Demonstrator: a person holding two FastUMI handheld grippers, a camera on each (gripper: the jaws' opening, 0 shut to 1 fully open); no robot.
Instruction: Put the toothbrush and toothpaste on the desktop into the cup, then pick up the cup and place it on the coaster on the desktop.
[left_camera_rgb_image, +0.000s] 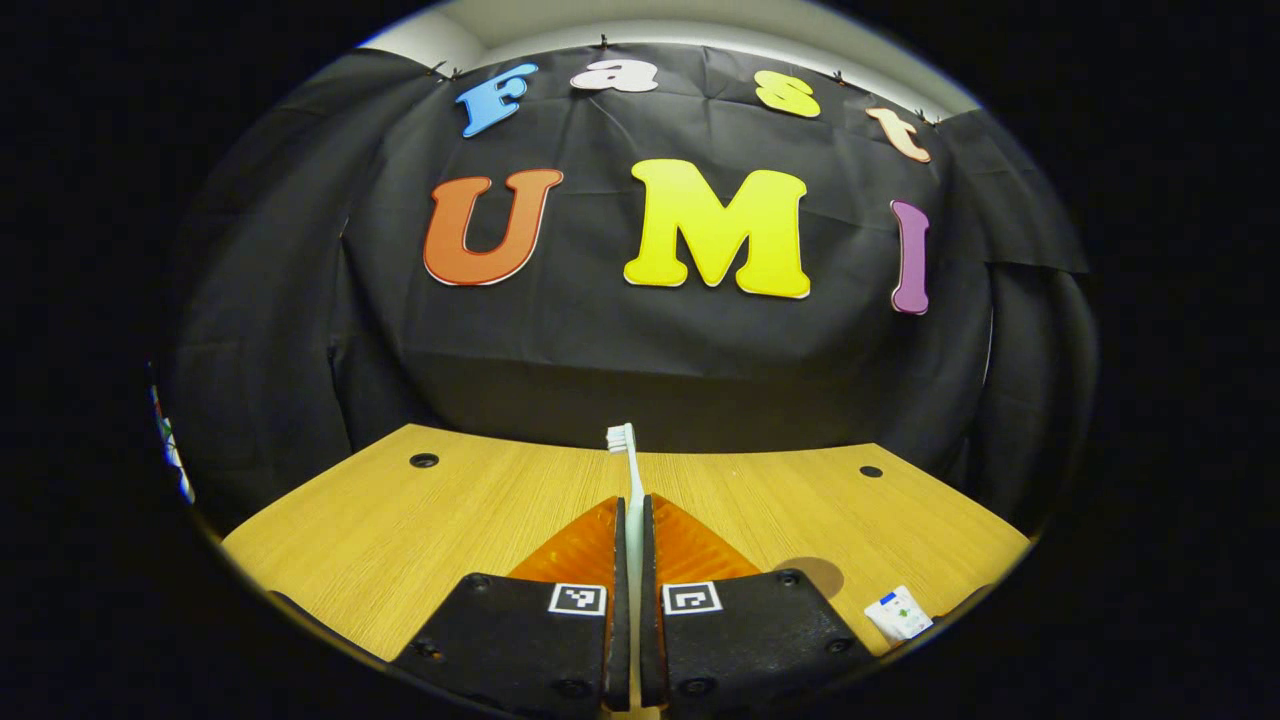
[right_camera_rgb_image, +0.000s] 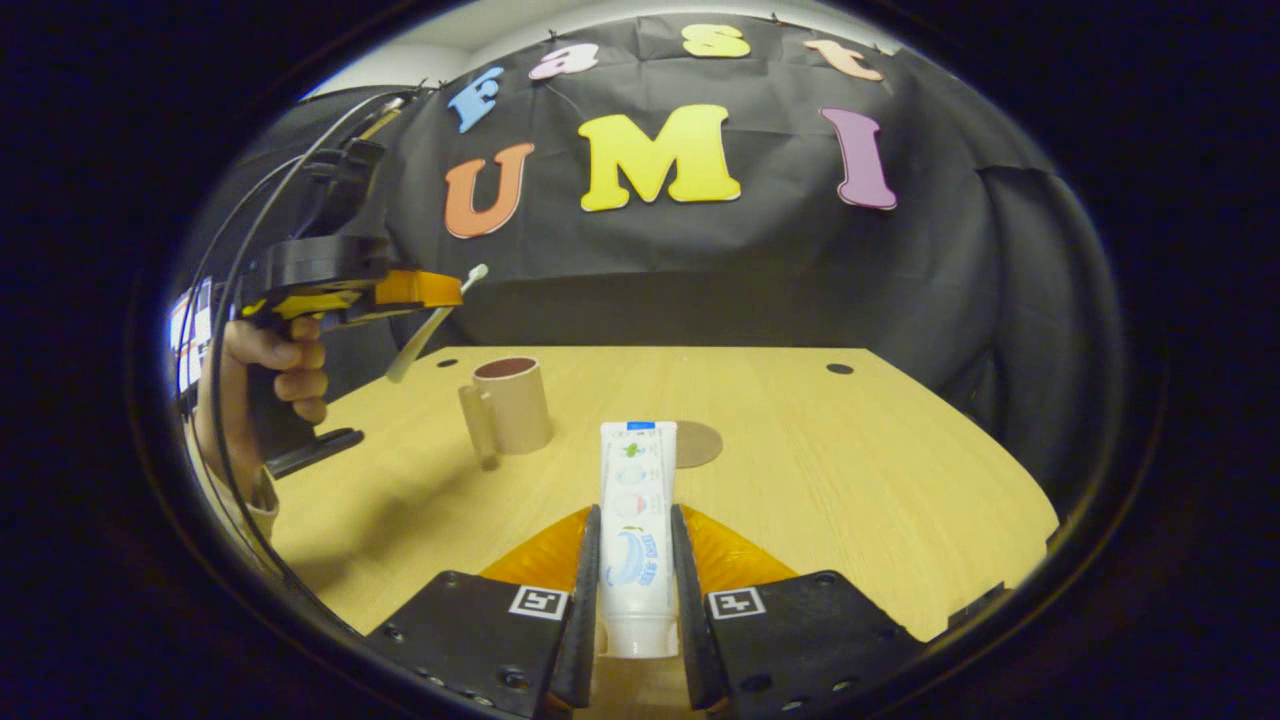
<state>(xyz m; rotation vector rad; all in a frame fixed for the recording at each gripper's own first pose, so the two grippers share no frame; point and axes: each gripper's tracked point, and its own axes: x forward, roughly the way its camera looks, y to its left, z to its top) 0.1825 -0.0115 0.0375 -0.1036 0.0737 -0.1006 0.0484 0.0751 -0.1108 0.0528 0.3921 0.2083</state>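
Above the wooden desktop (right_camera_rgb_image: 800, 470), left fingers (left_camera_rgb_image: 633, 520) pinch the toothbrush (left_camera_rgb_image: 630, 470), right fingers (right_camera_rgb_image: 636, 530) the toothpaste (right_camera_rgb_image: 636, 510).

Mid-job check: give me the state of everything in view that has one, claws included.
Left claw: shut on the toothbrush, raised above the desktop.
Toothbrush: gripped by its handle, bristle end forward, off the desktop.
Right claw: shut on the toothpaste.
Toothpaste: held, cap end toward the camera.
Cup: upright on the desktop, nothing sticking out of it.
Coaster: flat, bare.
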